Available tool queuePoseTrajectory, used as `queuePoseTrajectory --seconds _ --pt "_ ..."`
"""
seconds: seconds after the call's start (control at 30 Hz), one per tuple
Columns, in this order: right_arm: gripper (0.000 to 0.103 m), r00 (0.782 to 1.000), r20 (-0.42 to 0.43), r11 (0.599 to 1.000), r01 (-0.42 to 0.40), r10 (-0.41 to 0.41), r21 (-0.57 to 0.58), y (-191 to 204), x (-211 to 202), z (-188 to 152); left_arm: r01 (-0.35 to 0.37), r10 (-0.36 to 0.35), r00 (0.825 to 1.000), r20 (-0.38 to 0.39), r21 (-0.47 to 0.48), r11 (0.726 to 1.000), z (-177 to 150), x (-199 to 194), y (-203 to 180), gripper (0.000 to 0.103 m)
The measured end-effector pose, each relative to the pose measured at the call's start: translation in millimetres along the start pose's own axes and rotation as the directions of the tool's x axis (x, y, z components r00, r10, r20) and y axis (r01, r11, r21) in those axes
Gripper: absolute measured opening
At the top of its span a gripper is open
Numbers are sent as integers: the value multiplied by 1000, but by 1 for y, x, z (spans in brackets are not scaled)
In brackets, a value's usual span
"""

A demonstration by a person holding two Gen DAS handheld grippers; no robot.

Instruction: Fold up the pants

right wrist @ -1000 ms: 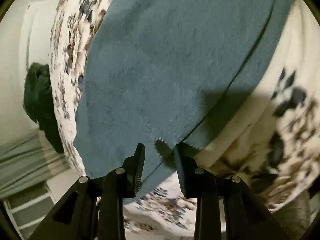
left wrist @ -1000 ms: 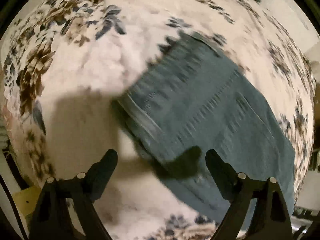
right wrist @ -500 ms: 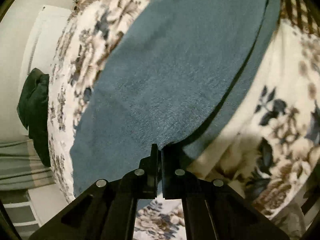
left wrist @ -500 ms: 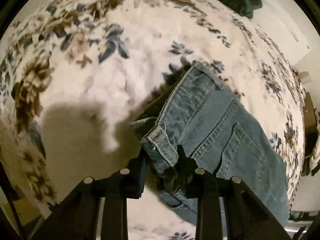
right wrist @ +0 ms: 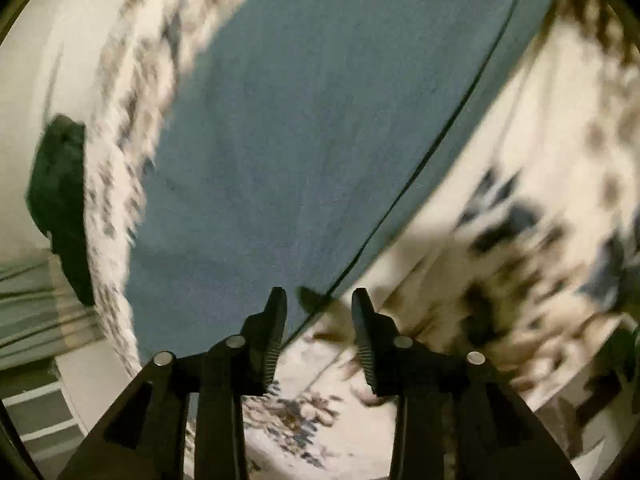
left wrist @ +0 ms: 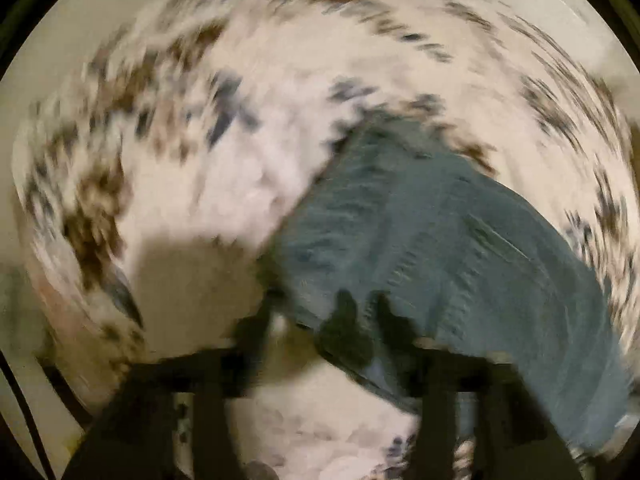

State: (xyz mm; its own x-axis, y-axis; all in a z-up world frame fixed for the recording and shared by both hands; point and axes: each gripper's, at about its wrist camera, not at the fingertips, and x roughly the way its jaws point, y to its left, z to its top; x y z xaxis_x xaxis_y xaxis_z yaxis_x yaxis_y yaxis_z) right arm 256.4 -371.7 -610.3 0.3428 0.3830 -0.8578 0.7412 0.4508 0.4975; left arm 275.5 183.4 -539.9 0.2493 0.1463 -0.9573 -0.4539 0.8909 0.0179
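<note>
My blue denim pants [left wrist: 440,248] lie flat on the bed, their waist end toward ten o'clock in my left view and the body running off to four o'clock, all smeared by blur. In my right view the pants [right wrist: 304,128] are plain blue cloth, one layer over another, its long edge running from one to six o'clock.

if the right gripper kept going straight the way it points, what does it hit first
Most likely the lower edge of the blue jeans, where they meet the floral bedspread. The right gripper points steeply down at that edge, its jaws opening with nothing between them. Depth is unclear, so it might land on the bedspread just beside it.
</note>
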Motion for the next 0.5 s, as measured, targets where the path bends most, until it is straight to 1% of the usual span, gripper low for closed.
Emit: queuePoseTrajectory --seconds 0.03,0.07,0.1,0.13,0.17,0.2,0.23,0.27,0.3,0.33,0.4,0.47,0.5 --pt "37 999 40 1000 -10 9 24 -9 -17 7 -11 10 1000 23 49 999 -5 -11 -17 96" --pt "37 996 91 998 -24 19 64 -23 -37 18 -3 0 999 37 82 997 -9 -18 -31 97" --pt "37 990 138 994 -37 23 98 -36 -53 29 13 -18 999 40 126 992 -17 -25 -54 97" --pt "37 983 182 991 -49 25 127 -49 -67 41 23 -28 999 29 156 987 -24 -27 -74 97" --pt "37 971 238 985 -59 19 163 -65 -84 60 37 -41 999 16 187 982 -29 -26 -96 97" --pt "37 963 268 981 -75 25 177 -74 -93 71 44 -47 999 8 206 977 -34 -26 -109 97" --pt "37 953 302 978 -90 29 190 -84 -102 86 48 -46 999 -12 239 970 -43 -22 -134 97" --pt "37 942 335 976 -85 12 202 -93 -111 103 57 -51 998 -30 260 964 -49 -19 -151 97" --pt "37 934 356 974 -90 10 208 -100 -116 119 71 -60 997 -47 276 958 -55 -15 -173 97" --pt "37 929 370 973 -74 -12 217 -107 -119 136 77 -64 996 -54 294 953 -62 -13 -194 97" --pt "37 926 376 972 -48 -44 232 -114 -120 160 100 -79 994 -76 334 937 -74 -11 -232 97" --pt "36 928 362 969 -4 -89 247 -122 -115 185 107 -85 993 -77 362 926 -80 -11 -255 97" --pt "27 930 342 965 41 -131 258 -125 -111 196 111 -88 993 -77 387 915 -84 -13 -271 97"
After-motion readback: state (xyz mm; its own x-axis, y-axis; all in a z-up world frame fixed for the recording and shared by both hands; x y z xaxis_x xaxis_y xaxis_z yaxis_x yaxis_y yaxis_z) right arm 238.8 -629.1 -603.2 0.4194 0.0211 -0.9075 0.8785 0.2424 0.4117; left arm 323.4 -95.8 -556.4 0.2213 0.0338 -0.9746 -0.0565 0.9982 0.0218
